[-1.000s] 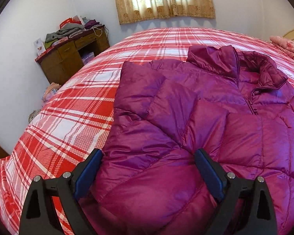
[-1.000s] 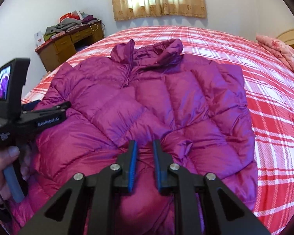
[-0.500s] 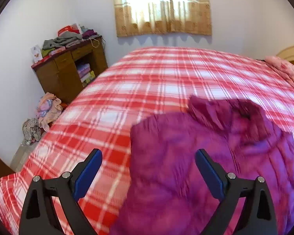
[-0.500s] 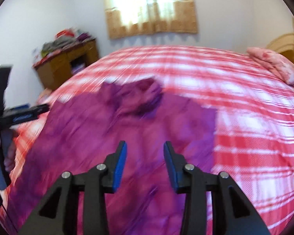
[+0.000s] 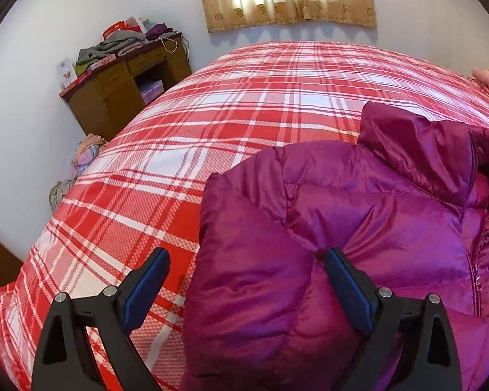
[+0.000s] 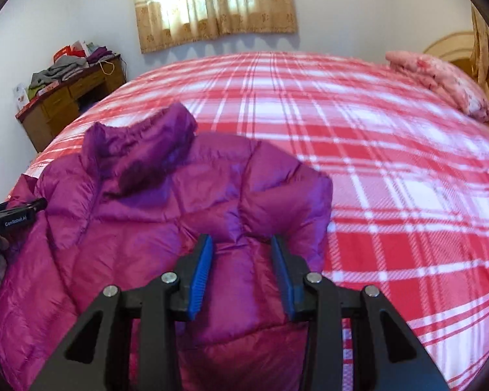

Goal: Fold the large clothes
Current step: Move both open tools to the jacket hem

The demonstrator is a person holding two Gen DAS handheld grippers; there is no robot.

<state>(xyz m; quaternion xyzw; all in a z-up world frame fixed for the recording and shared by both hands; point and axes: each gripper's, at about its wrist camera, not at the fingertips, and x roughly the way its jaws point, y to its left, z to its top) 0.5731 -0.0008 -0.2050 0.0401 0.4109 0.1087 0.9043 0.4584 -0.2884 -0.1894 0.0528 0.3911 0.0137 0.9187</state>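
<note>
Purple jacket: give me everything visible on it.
The purple jacket is a glossy magenta quilted puffer, padded and shiny like nylon. It lies front-up on the red plaid bedspread, stand-up collar toward the window, front zipper closed, both sleeves folded across the chest. The left gripper and right gripper are open, each straddling a puffed fold; whether the pads touch the fabric is unclear.

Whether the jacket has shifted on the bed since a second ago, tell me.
Yes. The jacket lies nearer the camera, farther from the desk.
</note>
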